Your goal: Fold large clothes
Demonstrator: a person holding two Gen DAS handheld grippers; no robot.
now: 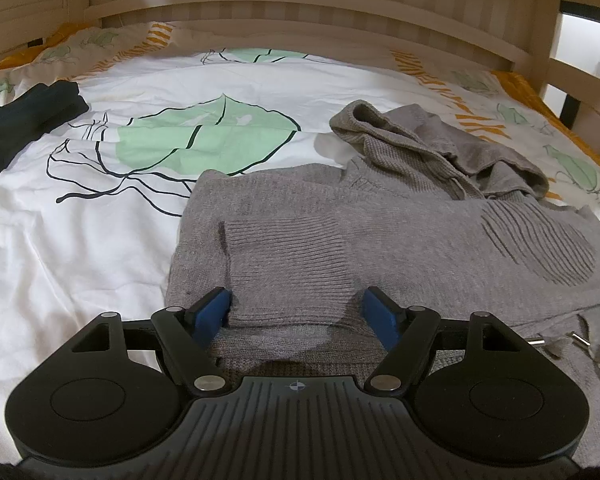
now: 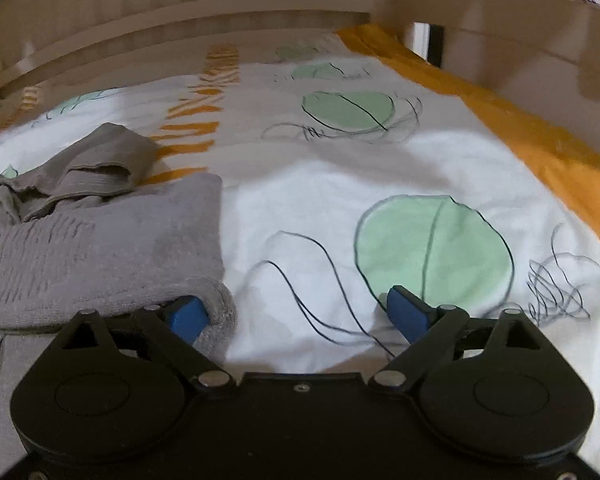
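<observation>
A grey knitted hooded sweater [image 1: 380, 216] lies on the bed, its hood [image 1: 420, 148] bunched at the far side. One sleeve [image 1: 288, 264] is folded across the body. My left gripper [image 1: 296, 300] stands open astride that sleeve's ribbed cuff, the left pad at its edge and the right pad a little clear of it. In the right wrist view the sweater [image 2: 100, 248] fills the left side. My right gripper [image 2: 296, 308] is open at its right edge: the left pad [image 2: 188, 314] is tucked against the rolled knit edge, the right pad over bare bedding.
The white duvet [image 2: 340, 184] has green leaf prints and an orange border [image 2: 520, 128] on the right. A dark garment [image 1: 24, 120] lies far left. Wooden bed rails [image 1: 300, 4] run along the back. Drawstrings with metal tips [image 1: 580, 340] trail near the front right.
</observation>
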